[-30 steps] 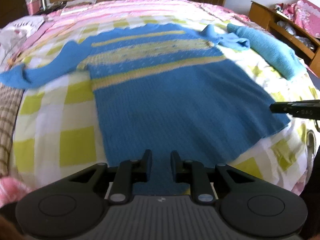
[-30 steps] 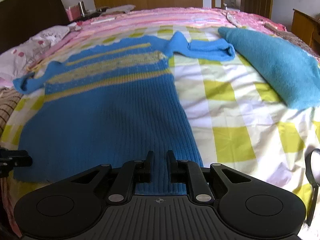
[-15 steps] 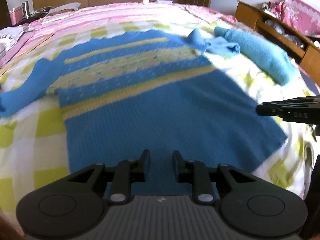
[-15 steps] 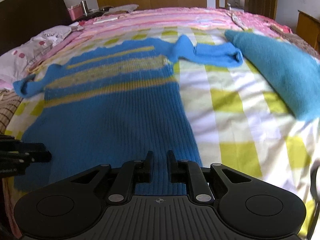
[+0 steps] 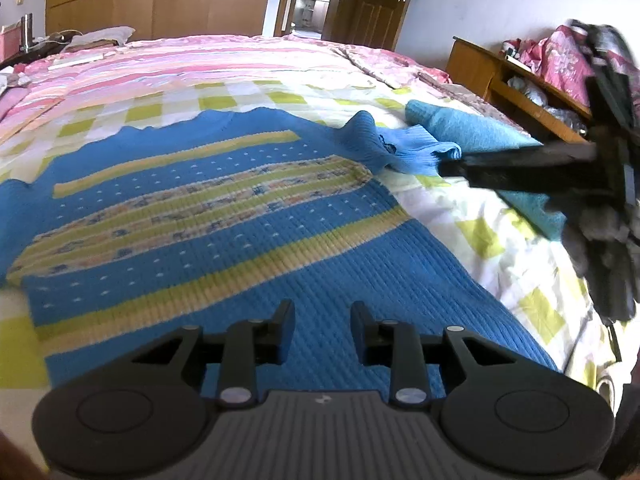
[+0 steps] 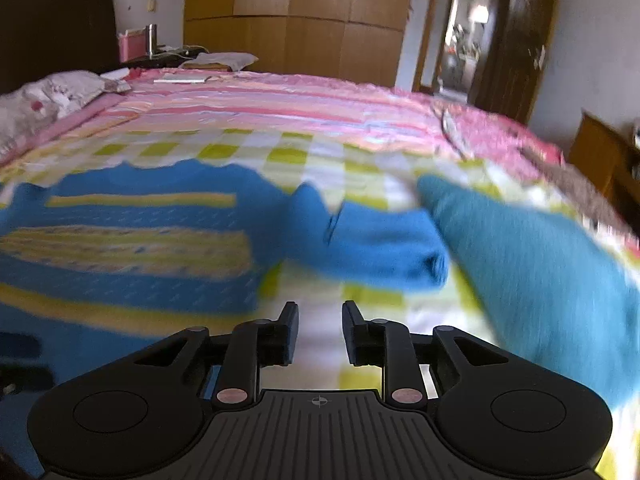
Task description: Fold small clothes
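Note:
A small blue knitted sweater (image 5: 224, 224) with yellow patterned stripes lies flat on the bed, its hem nearest me. My left gripper (image 5: 322, 330) is open and empty, low over the sweater's lower body. The sweater's right sleeve (image 5: 404, 150) lies folded back toward the collar side. My right gripper (image 6: 318, 330) is open and empty, over the checked sheet just short of that sleeve (image 6: 372, 244). In the left wrist view the right gripper (image 5: 452, 168) shows from the side, its fingertips close to the sleeve's cuff.
A folded teal garment (image 5: 480, 136) lies right of the sleeve, also in the right wrist view (image 6: 540, 272). The bed has a yellow-checked sheet (image 5: 492, 236) and a pink striped quilt (image 5: 192, 68) behind. A wooden bedside shelf (image 5: 508, 80) stands at the right.
Both grippers have moved forward from the hem up over the sweater. The right gripper has swung toward the right sleeve. Both sets of fingers have opened a little wider.

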`<state>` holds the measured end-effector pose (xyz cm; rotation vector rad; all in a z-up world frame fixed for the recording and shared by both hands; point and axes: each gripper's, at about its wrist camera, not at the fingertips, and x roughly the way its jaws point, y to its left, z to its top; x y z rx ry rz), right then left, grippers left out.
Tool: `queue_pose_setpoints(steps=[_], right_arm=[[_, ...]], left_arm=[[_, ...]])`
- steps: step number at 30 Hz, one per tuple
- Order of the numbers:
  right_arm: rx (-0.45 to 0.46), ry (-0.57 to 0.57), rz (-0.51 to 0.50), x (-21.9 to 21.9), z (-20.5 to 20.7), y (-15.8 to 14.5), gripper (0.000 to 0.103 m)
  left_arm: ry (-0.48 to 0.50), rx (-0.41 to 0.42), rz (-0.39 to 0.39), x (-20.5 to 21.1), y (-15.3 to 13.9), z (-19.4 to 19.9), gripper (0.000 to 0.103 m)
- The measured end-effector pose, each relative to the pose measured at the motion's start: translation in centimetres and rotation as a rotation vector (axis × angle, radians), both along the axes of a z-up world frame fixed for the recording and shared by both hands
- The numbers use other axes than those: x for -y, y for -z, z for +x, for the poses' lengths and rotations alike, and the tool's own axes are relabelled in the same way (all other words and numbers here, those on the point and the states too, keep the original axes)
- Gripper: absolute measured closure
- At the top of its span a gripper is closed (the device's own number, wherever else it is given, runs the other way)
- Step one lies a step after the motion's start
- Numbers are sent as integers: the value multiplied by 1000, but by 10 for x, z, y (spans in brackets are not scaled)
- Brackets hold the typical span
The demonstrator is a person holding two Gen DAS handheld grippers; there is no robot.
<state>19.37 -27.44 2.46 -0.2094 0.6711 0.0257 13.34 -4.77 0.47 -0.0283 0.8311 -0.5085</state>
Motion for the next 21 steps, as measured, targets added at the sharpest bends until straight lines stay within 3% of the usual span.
queue_pose_setpoints(steps=[12,17,21], right_arm=[[9,-128,-314,-8,65,46,69],[28,-168,-389,-14,72,56,68],[38,-144,-377,-12,78,54,70]], left_arm=[[3,1,-62,-11,19,12,66],[5,14,-66,-14,19,11,66],[5,10,-75,-15,20,11,66]])
